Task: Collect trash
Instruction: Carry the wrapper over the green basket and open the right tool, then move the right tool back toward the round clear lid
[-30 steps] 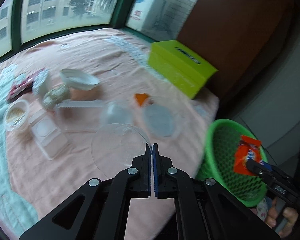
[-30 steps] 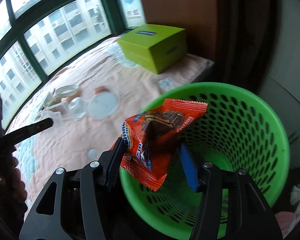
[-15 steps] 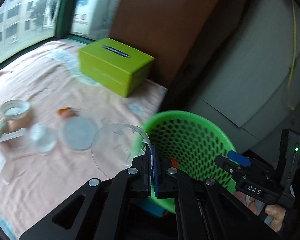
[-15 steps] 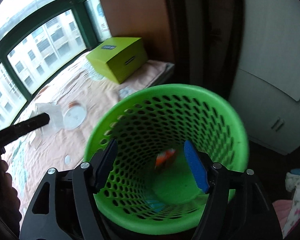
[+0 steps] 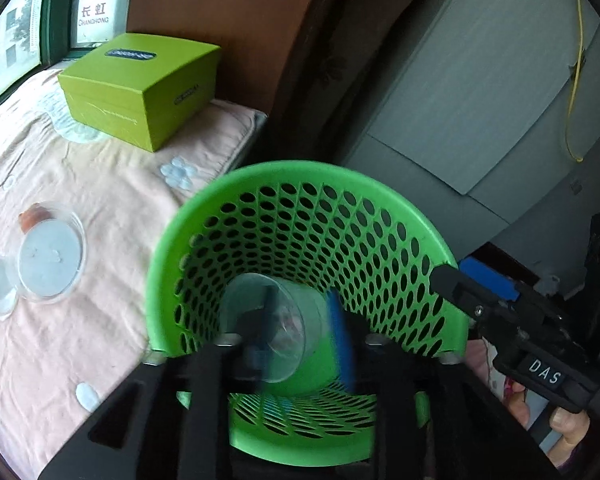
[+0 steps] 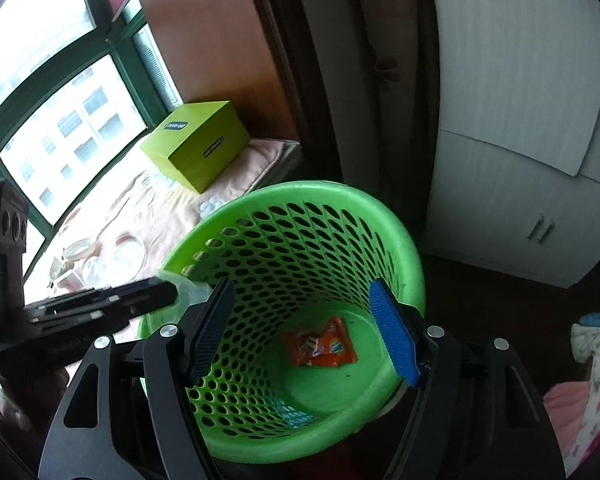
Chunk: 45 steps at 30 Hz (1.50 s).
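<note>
A green perforated trash basket (image 5: 300, 216) (image 6: 300, 208) stands beside the pink bed. My left gripper (image 5: 300, 332) is above its mouth with the fingers apart and motion-blurred. A clear plastic cup (image 5: 276, 324) hangs between them, apparently loose. My right gripper (image 6: 300, 328) is open and empty over the basket. An orange snack wrapper (image 6: 320, 344) lies on the basket floor. The left gripper's tip (image 6: 156, 294) shows at the basket's near rim in the right wrist view.
A lime green box (image 5: 140, 88) (image 6: 196, 146) sits on the pink bed cover (image 5: 100, 200). Clear lids and cups (image 5: 48, 256) lie on the bed at left. Grey cabinets (image 6: 520, 120) stand behind the basket. Crumpled cloth (image 6: 592, 360) lies at the right.
My left gripper has swung over the basket and opened, so the clear cup is no longer pinched. The orange wrapper has dropped from my right gripper to the basket floor.
</note>
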Tool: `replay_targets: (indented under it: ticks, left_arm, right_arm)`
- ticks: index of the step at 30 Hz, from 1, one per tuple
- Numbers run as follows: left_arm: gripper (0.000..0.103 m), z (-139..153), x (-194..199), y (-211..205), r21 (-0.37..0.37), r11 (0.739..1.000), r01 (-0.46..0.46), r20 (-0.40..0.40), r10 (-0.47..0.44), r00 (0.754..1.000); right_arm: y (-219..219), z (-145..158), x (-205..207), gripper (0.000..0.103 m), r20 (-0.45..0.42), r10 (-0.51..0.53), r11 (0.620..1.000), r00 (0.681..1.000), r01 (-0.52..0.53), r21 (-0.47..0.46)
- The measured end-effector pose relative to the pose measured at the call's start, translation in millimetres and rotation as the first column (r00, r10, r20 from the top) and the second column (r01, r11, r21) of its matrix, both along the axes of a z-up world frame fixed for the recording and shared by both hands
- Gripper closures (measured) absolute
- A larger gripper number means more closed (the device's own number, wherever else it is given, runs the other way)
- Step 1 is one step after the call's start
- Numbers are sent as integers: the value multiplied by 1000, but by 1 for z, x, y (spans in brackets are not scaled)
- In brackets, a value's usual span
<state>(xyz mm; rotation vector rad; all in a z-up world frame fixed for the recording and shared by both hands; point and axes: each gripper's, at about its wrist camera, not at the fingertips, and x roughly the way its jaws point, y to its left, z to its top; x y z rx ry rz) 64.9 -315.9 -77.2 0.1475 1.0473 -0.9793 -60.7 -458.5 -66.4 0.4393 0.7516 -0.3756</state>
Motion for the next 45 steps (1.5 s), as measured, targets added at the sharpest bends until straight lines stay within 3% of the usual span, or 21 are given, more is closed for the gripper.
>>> replay_targets:
  ticks: [6,15,23,28,33,38,42,43,45]
  left_arm:
    - [59,2,-1,8,-5,1000,-15,9,15,1000]
    - [53,17,10,62,-36,990,-135,39,136,990]
    - [48,19,32,136,-16,946,-325,75,325,943]
    - [47,13,52,192,10,877,-481,87,478,874]
    - [47,0,77,251,55,763,-644,111,636,764]
    - [47,-14,100,298,108,652,-751,143,737,660]
    - [47,-28,122,314,129,612,-780,120,771,625]
    - [40,-30,126,315,137,604,-785,124,776,619]
    - [36,-35,134,316,149,592,-792,123,784,609]
  right_arm:
    - [3,0,3,33,4,14,1000,1000,-14,8]
    - [34,5,24,32,8,103,995,995,-103,0]
    - [77,11,57,27,14,225,974,974,-225,-10]
    - [104,8,84,26,9,298,954,954,-298,-10]
    - [127,2,106,26,-6,356,934,934,-356,-3]
    - [145,-5,126,26,-19,399,917,917,-399,2]
    - [158,-11,137,26,-34,423,906,905,-423,7]
    - [160,-13,140,26,-37,427,904,904,-427,10]
    - [164,-17,148,26,-45,434,901,900,-433,16]
